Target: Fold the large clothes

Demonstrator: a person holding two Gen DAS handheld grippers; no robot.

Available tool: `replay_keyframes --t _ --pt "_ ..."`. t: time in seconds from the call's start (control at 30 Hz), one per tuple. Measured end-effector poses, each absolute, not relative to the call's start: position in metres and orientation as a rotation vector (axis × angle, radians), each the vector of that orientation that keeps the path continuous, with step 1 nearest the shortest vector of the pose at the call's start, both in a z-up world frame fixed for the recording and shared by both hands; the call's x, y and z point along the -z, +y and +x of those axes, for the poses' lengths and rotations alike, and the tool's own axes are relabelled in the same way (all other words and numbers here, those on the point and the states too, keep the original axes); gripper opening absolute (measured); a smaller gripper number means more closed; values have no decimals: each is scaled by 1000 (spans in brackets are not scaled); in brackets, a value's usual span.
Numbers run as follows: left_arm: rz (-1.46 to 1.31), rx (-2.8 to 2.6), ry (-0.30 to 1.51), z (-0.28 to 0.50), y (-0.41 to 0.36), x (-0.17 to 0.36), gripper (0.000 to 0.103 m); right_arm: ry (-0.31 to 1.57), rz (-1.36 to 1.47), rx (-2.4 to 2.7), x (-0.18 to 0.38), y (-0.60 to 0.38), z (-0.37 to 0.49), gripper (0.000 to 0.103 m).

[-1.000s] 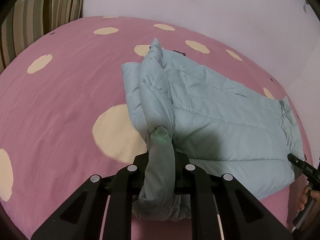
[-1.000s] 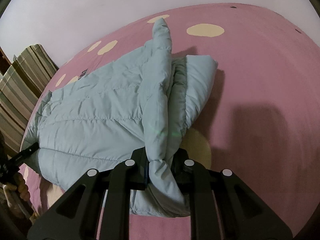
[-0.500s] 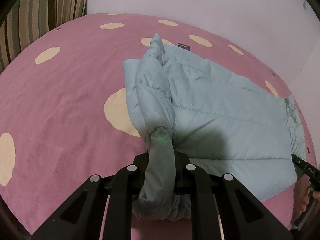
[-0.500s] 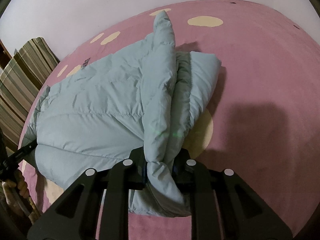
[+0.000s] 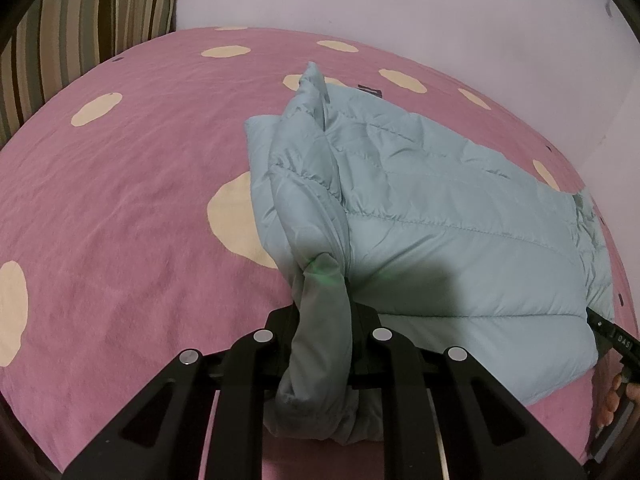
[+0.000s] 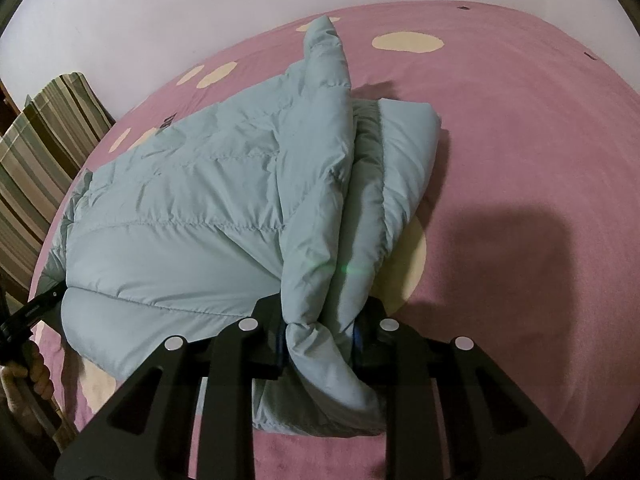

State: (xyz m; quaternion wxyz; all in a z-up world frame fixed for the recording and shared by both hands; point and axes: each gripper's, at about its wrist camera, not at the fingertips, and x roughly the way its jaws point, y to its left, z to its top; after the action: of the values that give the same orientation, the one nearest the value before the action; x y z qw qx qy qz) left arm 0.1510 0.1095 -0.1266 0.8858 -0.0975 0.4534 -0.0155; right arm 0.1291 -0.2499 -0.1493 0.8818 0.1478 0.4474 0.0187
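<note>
A light blue-green quilted puffer jacket (image 5: 440, 224) lies partly folded on a pink bed cover with cream dots (image 5: 120, 208). My left gripper (image 5: 325, 312) is shut on a bunched edge of the jacket, which hangs through its jaws. My right gripper (image 6: 320, 328) is shut on another bunched edge of the same jacket (image 6: 192, 216). Both held edges are lifted above the bed. The right gripper's tip shows in the left wrist view (image 5: 612, 330), and the left gripper's tip shows in the right wrist view (image 6: 36, 308).
A striped pillow (image 5: 80, 20) lies at the head of the bed, and it also shows in the right wrist view (image 6: 40, 148). A pale wall (image 5: 400, 0) runs behind the bed. The bed cover (image 6: 520, 160) spreads wide beside the jacket.
Both grippers have carried the held jacket edges forward across the bed. The jacket fills more of each view and the folded ridge stands closer. Both grips stay shut.
</note>
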Motion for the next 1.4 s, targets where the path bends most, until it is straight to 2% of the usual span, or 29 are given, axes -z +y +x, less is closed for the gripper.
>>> replay_keyframes --t 0.17,0.37,0.47,0.57,0.63,0.7,1.0,1.4 --pt "-205 35 940 149 111 126 15 931 301 -34 149 -250 127 23" --pt "-197 36 942 150 111 126 18 932 287 -6 145 -249 125 31" --pt "-210 36 945 150 114 125 23 929 285 8 142 -250 123 35" --pt "-222 32 948 148 117 122 33 925 283 26 138 -252 120 42" --pt "-220 22 946 145 122 119 47 923 287 35 134 -255 117 47" --pt "-222 15 932 140 128 114 53 909 283 53 127 -258 113 48" --pt "-264 18 905 144 151 91 62 814 206 33 83 -234 107 49" --pt "-189 47 952 182 137 98 66 861 108 -170 86 -118 168 47"
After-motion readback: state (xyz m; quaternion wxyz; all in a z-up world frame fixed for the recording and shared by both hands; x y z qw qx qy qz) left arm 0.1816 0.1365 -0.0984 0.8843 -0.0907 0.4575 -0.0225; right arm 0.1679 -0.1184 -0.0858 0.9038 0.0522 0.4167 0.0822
